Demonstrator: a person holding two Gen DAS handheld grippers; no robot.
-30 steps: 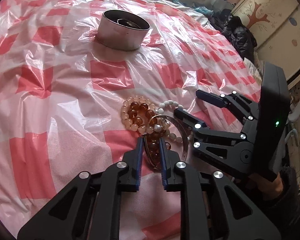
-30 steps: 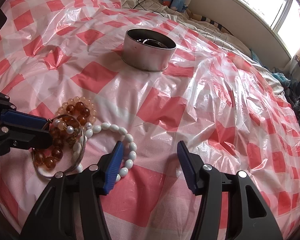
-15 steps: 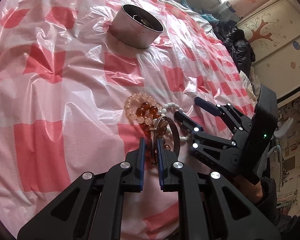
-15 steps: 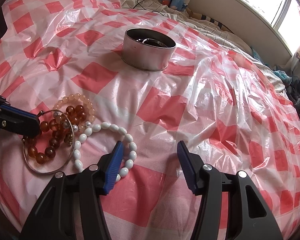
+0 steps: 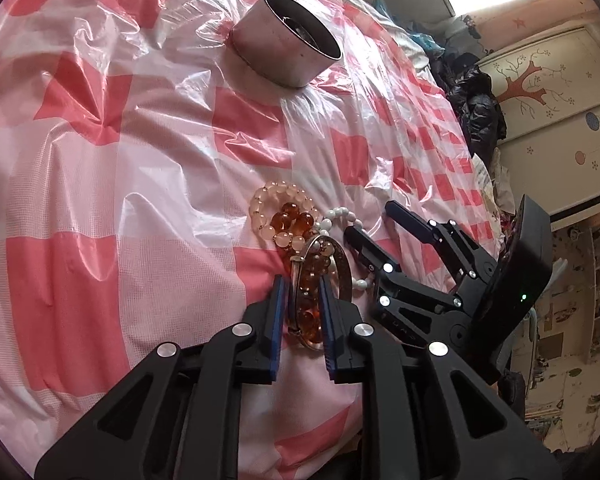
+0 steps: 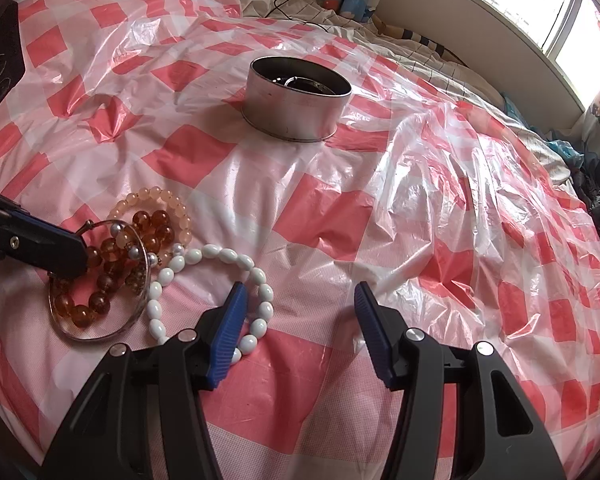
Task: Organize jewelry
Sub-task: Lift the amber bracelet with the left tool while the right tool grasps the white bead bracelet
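Left tongs (image 5: 303, 294) widened astride bangle (image 5: 332, 258); grip unclear.

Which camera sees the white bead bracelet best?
The right wrist view: nearly the whole white bracelet shows, one end behind a finger. The left wrist view shows only a few beads beyond the bangle.

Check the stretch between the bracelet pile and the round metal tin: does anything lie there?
Nothing does. Between the bracelet pile and the metal tin there is only the creased pink-checked plastic sheet, clearest in the right wrist view.
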